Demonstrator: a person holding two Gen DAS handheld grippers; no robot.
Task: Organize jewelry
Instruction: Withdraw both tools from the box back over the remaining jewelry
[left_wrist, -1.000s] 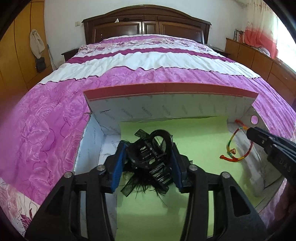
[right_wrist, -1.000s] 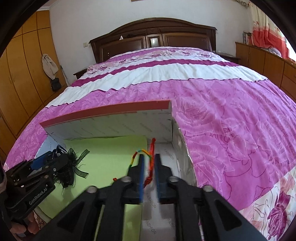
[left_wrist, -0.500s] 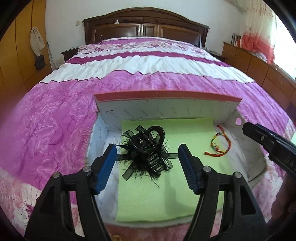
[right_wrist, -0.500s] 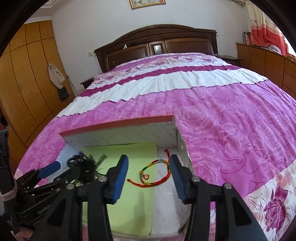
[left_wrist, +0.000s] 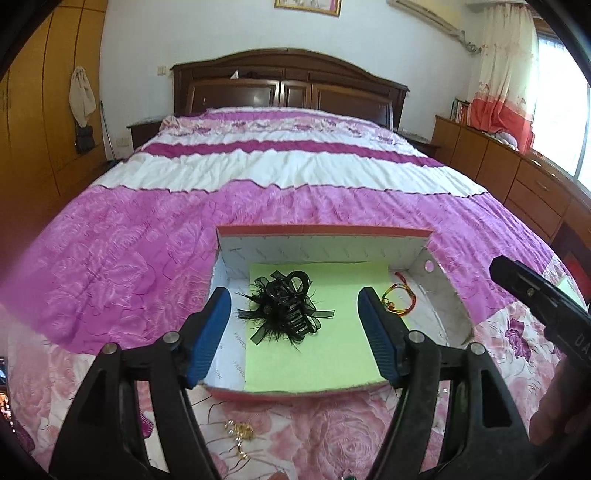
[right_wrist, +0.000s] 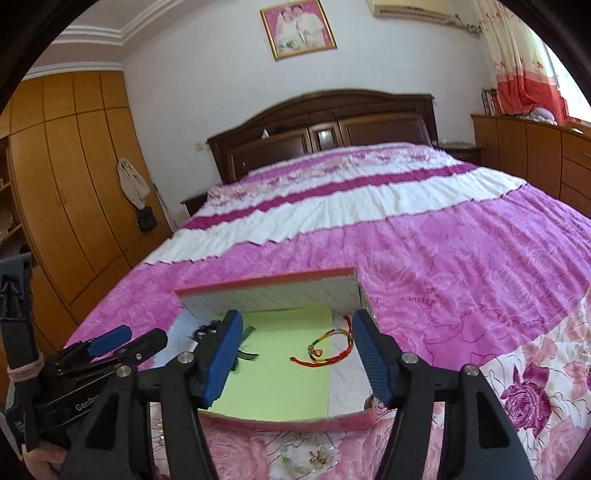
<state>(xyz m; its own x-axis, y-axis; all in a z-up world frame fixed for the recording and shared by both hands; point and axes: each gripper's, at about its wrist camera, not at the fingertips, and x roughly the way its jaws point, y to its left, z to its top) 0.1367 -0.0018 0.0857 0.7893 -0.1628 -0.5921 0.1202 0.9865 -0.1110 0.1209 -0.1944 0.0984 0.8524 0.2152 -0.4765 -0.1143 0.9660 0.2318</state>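
Left claw (left_wrist: 294, 334): your left claw is spread wide and grips nothing; it hovers above the near half of the box.
Right claw (right_wrist: 293, 356): your right claw is also released and empty, with its blue pads either side of the bracelet as the right wrist view frames it, but clear of it.
Box (left_wrist: 325, 232): a shallow white cardboard box with a red rim sits on the bed (left_wrist: 280, 173), lined with a green sheet (left_wrist: 343, 354) that leaves bare white strips at both sides.
Hair claw clip (left_wrist: 286, 304): the black clip with its feathery bow lies on the left part of the green sheet, inside the box.
Bracelet (right_wrist: 325, 347): the rainbow cord bracelet lies in the box at the right, part on the green sheet and part on the bare white floor.
Done so far: 2 pieces rest inside the box, well apart from each other.
Left to do: a gold trinket (left_wrist: 240, 432) lies on the quilt just in front of the box, and a pale beaded piece (right_wrist: 306, 456) shows there in the right wrist view; I judge you collect these next. What they are exactly is too small to tell.
Progress: roughly midway, by my estimate.
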